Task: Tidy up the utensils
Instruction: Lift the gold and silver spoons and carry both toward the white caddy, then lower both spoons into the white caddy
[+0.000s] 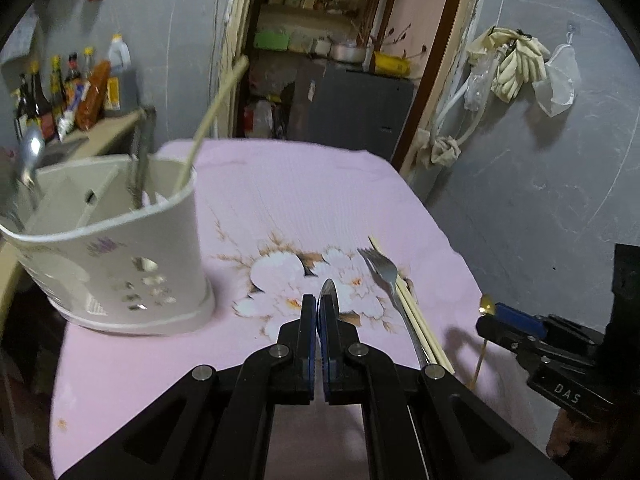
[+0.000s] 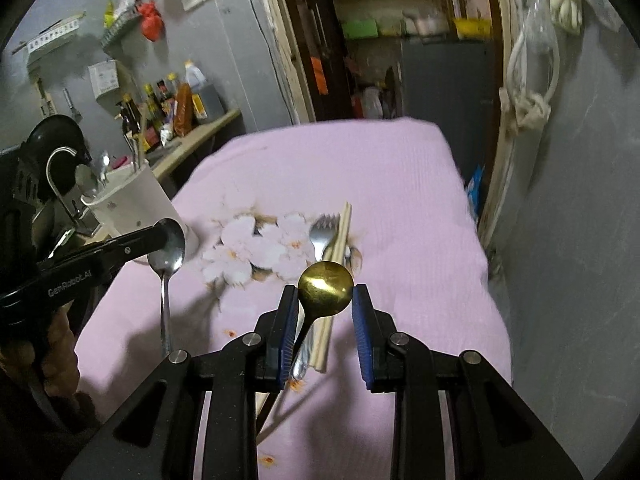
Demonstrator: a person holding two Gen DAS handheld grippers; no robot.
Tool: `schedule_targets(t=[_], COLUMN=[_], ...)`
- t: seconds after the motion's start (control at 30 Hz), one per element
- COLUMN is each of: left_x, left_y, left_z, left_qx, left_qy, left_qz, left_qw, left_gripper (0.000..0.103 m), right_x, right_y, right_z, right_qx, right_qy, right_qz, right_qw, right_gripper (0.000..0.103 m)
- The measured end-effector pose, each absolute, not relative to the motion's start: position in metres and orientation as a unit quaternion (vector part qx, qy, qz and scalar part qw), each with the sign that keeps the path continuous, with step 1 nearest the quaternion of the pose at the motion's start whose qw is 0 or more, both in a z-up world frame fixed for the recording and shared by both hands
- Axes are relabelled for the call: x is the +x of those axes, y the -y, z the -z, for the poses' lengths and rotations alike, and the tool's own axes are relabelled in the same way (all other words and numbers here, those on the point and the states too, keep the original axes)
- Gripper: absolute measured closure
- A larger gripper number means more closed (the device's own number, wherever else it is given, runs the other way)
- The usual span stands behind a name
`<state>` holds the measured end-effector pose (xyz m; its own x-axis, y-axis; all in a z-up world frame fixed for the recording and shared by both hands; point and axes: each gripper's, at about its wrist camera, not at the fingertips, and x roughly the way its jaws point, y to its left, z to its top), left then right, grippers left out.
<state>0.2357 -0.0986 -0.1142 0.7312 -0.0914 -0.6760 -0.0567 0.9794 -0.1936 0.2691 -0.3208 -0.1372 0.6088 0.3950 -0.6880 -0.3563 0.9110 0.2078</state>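
My left gripper (image 1: 319,300) is shut on a silver spoon (image 1: 329,294), held above the pink cloth; the spoon's bowl and handle show in the right wrist view (image 2: 166,256). My right gripper (image 2: 325,294) holds a gold spoon (image 2: 326,288) by its bowl, handle hanging down; it shows at the right of the left wrist view (image 1: 486,307). A white utensil holder (image 1: 120,248) stands at the table's left with a chopstick (image 1: 216,108) and other utensils inside. A fork (image 1: 384,276) and a pair of chopsticks (image 1: 416,320) lie on the cloth.
The table has a pink flowered cloth (image 1: 300,208). A counter with sauce bottles (image 1: 60,88) is at far left. A doorway with shelves (image 1: 328,60) lies beyond the table. A grey wall (image 1: 540,160) with hanging gloves runs along the right.
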Motion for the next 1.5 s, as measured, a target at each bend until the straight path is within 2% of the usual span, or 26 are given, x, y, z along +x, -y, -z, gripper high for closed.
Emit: schedule_targets(t=[0.23, 0.77, 1.07, 1.5], left_x=[0.223, 0.214, 0.202, 0.186], left_y=[0.088, 0.060, 0.034, -0.054], left_z=[0.091, 0.068, 0.032, -0.030], left_qx=[-0.078, -0.075, -0.071, -0.066], left_qy=[-0.331, -0.319, -0.278, -0.187], left_qz=[-0.006, 0.008, -0.011, -0.108], left_qw=[0.940, 0.945, 0.958, 0.974], left_gripper=[0.101, 0.100, 0.100, 0.100], right_x=[0.256, 0.230, 0.221, 0.237], right_y=[0.307, 0.286, 0.261, 0.177], right_z=[0.120, 0.099, 0.049, -0.019], right_qx=[0.004, 0.003, 0.001, 0.004], right_qy=[-0.351, -0.324, -0.253, -0.145], right_qz=[-0.203, -0.190, -0.198, -0.245], right_qw=[0.914, 0.927, 0.947, 0.959], right_gripper=[0.079, 0.079, 0.079, 0.079])
